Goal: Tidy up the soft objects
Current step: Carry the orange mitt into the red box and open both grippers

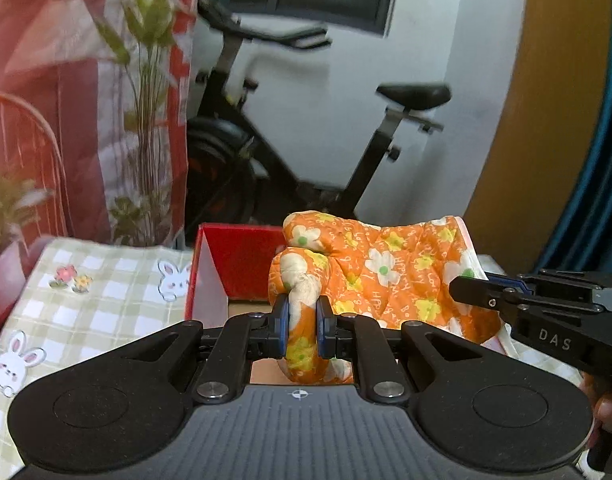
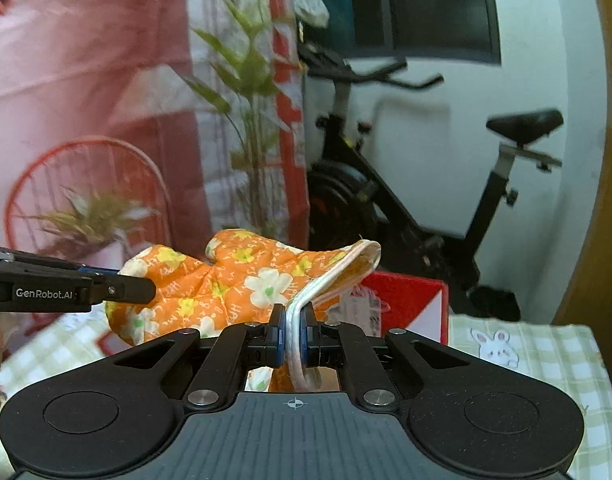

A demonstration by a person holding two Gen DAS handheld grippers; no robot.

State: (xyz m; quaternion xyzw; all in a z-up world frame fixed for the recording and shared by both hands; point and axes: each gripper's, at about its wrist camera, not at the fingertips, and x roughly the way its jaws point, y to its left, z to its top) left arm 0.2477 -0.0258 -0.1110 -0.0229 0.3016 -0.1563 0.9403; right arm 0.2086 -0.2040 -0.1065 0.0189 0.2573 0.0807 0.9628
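Observation:
An orange oven mitt (image 1: 386, 272) with white and yellow flowers hangs in the air between both grippers, over a red box (image 1: 241, 264). My left gripper (image 1: 302, 328) is shut on the mitt's finger end. My right gripper (image 2: 292, 340) is shut on the mitt's white-trimmed cuff (image 2: 338, 272). The right gripper shows at the right of the left wrist view (image 1: 478, 292); the left gripper shows at the left of the right wrist view (image 2: 137, 288). The mitt (image 2: 225, 284) sags between them. The red box (image 2: 406, 300) stands open below it.
A table with a green checked bunny cloth (image 1: 85, 304) lies under the box and also shows in the right wrist view (image 2: 538, 356). A potted plant (image 1: 145, 100), a red wire chair (image 2: 85, 184) and an exercise bike (image 1: 306, 160) stand behind.

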